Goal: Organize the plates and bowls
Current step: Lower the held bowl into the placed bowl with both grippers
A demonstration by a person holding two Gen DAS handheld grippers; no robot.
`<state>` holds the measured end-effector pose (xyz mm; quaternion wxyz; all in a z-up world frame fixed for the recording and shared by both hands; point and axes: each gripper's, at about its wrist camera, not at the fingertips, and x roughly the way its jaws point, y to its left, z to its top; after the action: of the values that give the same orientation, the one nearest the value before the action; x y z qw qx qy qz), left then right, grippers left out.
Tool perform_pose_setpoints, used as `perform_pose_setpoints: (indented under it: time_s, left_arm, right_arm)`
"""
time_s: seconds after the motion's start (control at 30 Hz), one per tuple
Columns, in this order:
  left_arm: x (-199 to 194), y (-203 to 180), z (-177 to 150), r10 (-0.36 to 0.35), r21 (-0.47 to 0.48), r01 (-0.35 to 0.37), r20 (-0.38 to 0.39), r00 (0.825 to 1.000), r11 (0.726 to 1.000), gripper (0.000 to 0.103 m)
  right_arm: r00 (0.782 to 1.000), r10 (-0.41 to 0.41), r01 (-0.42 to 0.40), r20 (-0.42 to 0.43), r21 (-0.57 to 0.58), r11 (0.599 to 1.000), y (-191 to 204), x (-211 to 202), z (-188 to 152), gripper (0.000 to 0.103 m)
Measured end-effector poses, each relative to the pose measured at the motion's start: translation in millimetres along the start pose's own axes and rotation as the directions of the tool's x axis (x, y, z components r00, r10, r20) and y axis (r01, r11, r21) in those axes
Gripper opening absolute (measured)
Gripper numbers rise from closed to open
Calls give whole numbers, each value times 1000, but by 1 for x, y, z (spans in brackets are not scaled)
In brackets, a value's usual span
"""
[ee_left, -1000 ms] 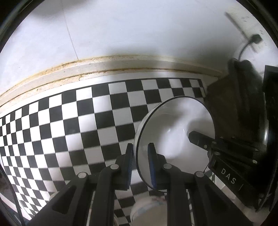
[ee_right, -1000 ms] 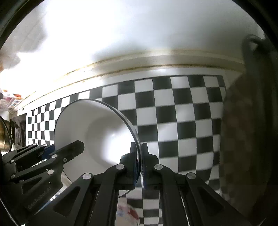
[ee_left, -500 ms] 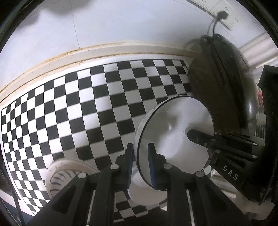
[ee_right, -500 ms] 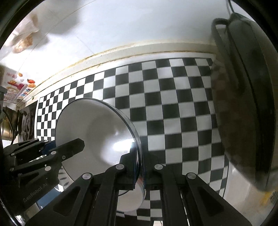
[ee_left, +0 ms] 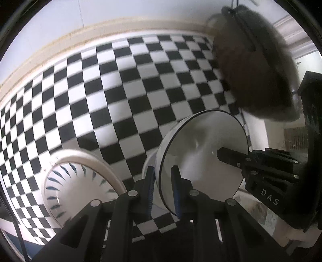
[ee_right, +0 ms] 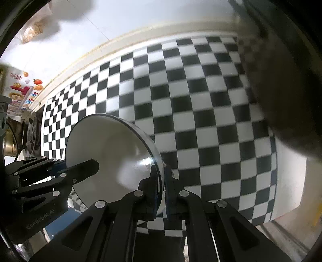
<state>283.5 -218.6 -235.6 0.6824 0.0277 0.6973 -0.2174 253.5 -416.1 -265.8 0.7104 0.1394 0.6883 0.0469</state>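
White black-rimmed ceramic bowl [ee_left: 203, 161] | clamped on opposite rims by left gripper [ee_left: 163, 189], right gripper [ee_right: 160, 191] for balance | above blue-patterned plate [ee_left: 80, 189]

Checkered cloth [ee_left: 124, 84] below pale wall [ee_left: 140, 12]

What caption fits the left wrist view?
Two hand-held grippers carry a white bowl over checkered cloth.

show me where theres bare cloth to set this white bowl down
Free: the checkered cloth between the wall trim and the blue-patterned dish, and its middle stretch up to the dark appliance. Crowded: below the white bowl, where the dish and another white piece sit.
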Motion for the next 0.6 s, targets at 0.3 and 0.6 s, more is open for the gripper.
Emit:
perform_pose_setpoints:
  time_s: [0.3, 0.6]
  left_arm:
    - [29, 4, -12, 29, 4, -29, -48, 998, 1000, 14]
    - [42, 5, -20, 51, 25, -50, -64, 997, 998, 14]
  right_arm:
    - [998, 3, -1, -62, 19, 1000, -5, 39, -20, 7]
    - [995, 10, -7, -96, 37, 999, -6, 54, -28, 7]
